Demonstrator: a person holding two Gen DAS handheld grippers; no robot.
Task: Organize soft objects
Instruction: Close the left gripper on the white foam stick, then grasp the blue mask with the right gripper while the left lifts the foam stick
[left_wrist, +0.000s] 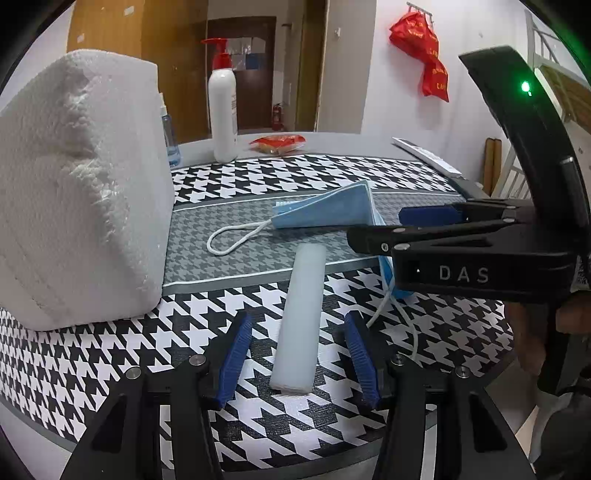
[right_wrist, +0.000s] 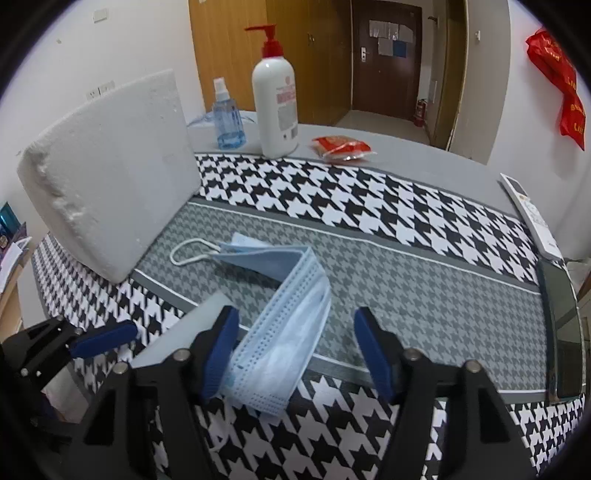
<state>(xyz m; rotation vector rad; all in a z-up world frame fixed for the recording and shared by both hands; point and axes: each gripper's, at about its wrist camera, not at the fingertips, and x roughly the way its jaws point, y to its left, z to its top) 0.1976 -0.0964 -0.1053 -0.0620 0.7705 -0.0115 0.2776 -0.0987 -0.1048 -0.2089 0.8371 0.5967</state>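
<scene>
Fingers (left_wrist: 236, 354) of the left gripper (left_wrist: 298, 356) stand wide apart, 1 on each side of the near end of a pale foam bar (left_wrist: 301, 321); neither blue pad touches it. That bar lies flat on the houndstooth mat (left_wrist: 258, 173), its long axis running away from the left wrist camera.

Right gripper (right_wrist: 297, 354) fingers are also spread wide. A blue face mask (right_wrist: 280, 332) lies between them, bent into an L shape, its near section close against the left pad (right_wrist: 218, 354); whether pad and mask touch cannot be told. Its far section extends toward a white ear loop (right_wrist: 188, 251) resting on the grey band of the mat (right_wrist: 406, 295).

In the left wrist view, the right gripper (left_wrist: 424, 221) enters from the right, above the mask (left_wrist: 328, 210), with the marking "DAS" on its body. In the right wrist view, the left gripper (right_wrist: 107, 338) appears at the lower left, beside the foam bar (right_wrist: 184, 332).

A large white foam block (left_wrist: 74, 192) stands upright on the left part of the mat. Behind the mat stand 1 white pump bottle (right_wrist: 275, 99) with a red pump head and 1 blue spray bottle (right_wrist: 227, 118). A red packet (right_wrist: 341, 146) lies on the grey table surface near them. A white remote control (right_wrist: 532, 218) lies at the right edge.
</scene>
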